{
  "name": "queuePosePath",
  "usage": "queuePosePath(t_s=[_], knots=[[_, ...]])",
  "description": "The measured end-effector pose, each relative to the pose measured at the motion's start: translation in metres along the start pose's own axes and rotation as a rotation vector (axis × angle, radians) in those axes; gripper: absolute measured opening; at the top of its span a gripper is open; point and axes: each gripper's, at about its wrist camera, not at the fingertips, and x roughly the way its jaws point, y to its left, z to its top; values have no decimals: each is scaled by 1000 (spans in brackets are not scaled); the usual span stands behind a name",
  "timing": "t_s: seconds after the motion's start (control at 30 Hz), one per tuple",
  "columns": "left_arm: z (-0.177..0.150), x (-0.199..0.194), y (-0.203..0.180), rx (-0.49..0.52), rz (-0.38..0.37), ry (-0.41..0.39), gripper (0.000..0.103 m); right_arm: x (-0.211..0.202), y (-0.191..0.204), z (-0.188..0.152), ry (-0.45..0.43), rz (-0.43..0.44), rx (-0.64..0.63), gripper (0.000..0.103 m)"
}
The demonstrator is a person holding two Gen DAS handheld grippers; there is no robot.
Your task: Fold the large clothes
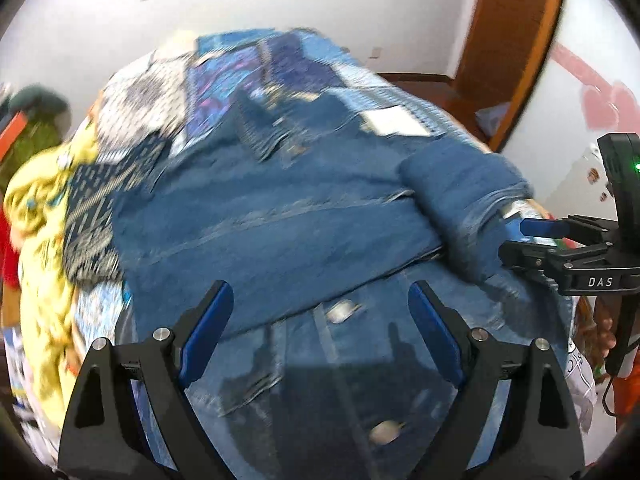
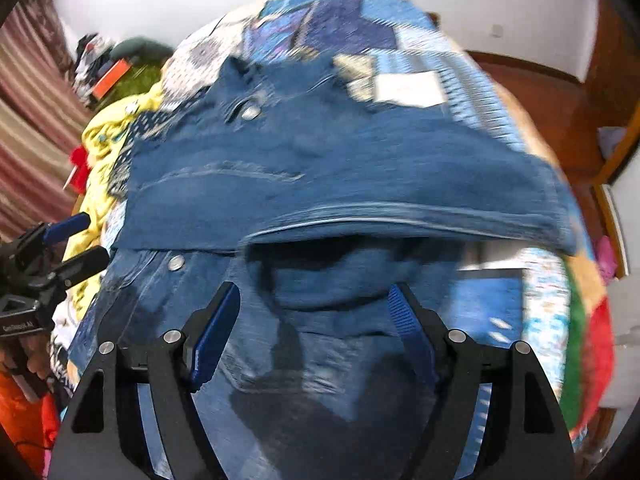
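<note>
While both views are blurred, you can still read the main shapes. The denim jacket [image 1: 280, 216] lies spread on the bed [image 1: 224, 80], which is covered with a patchwork quilt of blue, white and printed squares. The cloth is thick blue denim with pale stitched seams and round metal buttons [image 1: 340, 312]. In the left wrist view a sleeve [image 1: 460, 184] lies folded across the body of the jacket at about 2 o'clock, making a soft rolled shape with a paler cuff.

Your left gripper [image 1: 320, 328] is spread wide above the button front of the jacket, at 6 o'clock in its own view; its blue pads [image 1: 208, 332] hold nothing. Your right gripper [image 2: 316, 328] is also spread, and nothing is pinched between its ribbed blue pads [image 2: 404, 320], although the denim lies just below them. In the right wrist view a folded edge of the jacket [image 2: 360, 216] makes a long curved ridge at 12 o'clock from the gripper, with a dark hollow under it.

At 9 o'clock in the left wrist view a crumpled yellow cloth [image 1: 40, 240] lies at the edge of the bed. The wall [image 1: 320, 0] behind is white and smooth, and a brown wooden frame [image 1: 516, 40] stands at 1 o'clock.
</note>
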Motion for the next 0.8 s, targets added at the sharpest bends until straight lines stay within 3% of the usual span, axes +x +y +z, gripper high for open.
queuePosePath(t_s=[0.3, 0.47, 0.67, 0.8], knots=[[54, 24, -95, 219, -62, -28, 89, -42, -77, -19, -121, -237, 125, 74], [59, 59, -139, 350, -44, 0, 89, -39, -107, -32, -103, -249, 211, 74], [64, 112, -170, 440, -15, 79, 77, -25, -109, -38, -61, -253, 196, 74], [73, 137, -180, 473, 21, 87, 59, -15, -100, -41, -36, -230, 164, 74]])
